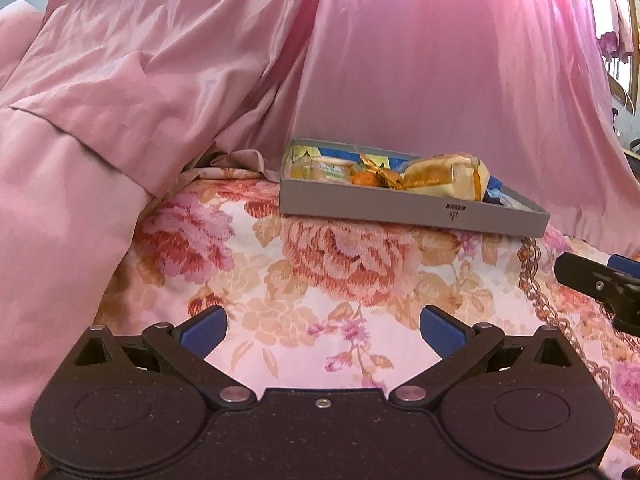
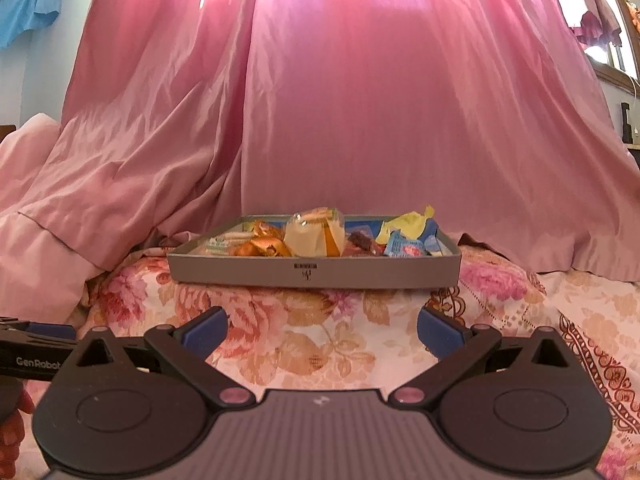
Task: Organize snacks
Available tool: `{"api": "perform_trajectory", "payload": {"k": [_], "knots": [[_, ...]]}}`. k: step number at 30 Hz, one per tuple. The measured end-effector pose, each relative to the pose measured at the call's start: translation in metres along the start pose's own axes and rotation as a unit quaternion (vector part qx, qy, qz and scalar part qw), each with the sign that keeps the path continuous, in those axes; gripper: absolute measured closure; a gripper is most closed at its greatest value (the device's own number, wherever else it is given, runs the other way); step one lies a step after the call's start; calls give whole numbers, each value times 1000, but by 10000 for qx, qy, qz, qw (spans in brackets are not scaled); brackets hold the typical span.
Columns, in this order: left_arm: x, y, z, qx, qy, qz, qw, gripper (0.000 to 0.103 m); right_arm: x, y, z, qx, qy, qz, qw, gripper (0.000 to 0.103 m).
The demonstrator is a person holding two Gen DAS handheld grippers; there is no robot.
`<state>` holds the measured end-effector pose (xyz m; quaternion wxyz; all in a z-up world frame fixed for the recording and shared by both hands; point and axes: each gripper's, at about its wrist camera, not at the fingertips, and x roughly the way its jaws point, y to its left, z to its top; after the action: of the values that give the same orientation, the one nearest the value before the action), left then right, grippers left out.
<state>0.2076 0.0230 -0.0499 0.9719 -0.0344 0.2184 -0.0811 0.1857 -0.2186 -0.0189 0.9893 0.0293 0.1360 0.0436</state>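
We hold left gripper and right gripper spread wide, empty, near the snack-filled grey tray.

The near wall of the grey tray hides the lower parts of the snacks inside, so how they rest on its floor cannot be told. The print on the small blue packet is too small to read, as is the dark mark on the tray's front. In the left wrist view the right gripper is cut off by the right edge; its jaws cannot be judged there. A fingertip at the lower left edge is mostly out of frame
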Motion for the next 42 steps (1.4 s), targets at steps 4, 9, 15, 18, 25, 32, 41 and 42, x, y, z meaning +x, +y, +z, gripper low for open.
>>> {"api": "perform_trajectory", "payload": {"k": [4, 9, 15, 18, 25, 32, 41, 42], "knots": [[-4, 2, -4, -15, -4, 40, 10000, 1, -3, 3, -6, -73, -49, -22, 10000, 0], [-11, 4, -8, -70, -137, 88, 9998, 1, -8, 8, -13, -182, -176, -72, 9997, 0], [-16, 2, -16, 23, -102, 73, 9999, 1, -11, 14, -20, -277, -186, -50, 9994, 0], [-16, 3, -18, 25, -75, 93, 9999, 1, -9, 13, -21, -250, -127, -92, 9996, 0], [-16, 3, -19, 38, -91, 107, 9999, 1, -8, 10, -22, -198, -90, -125, 9997, 0], [-17, 2, -21, 115, -54, 91, 9999, 1, -7, 9, -25, -175, -42, -172, 9997, 0], [-18, 2, -21, 127, -63, 88, 9999, 1, -8, 11, -26, -183, -33, -146, 9997, 0], [-18, 2, -21, 125, -64, 88, 9999, 1, -8, 12, -26, -179, -32, -152, 9997, 0]]}}
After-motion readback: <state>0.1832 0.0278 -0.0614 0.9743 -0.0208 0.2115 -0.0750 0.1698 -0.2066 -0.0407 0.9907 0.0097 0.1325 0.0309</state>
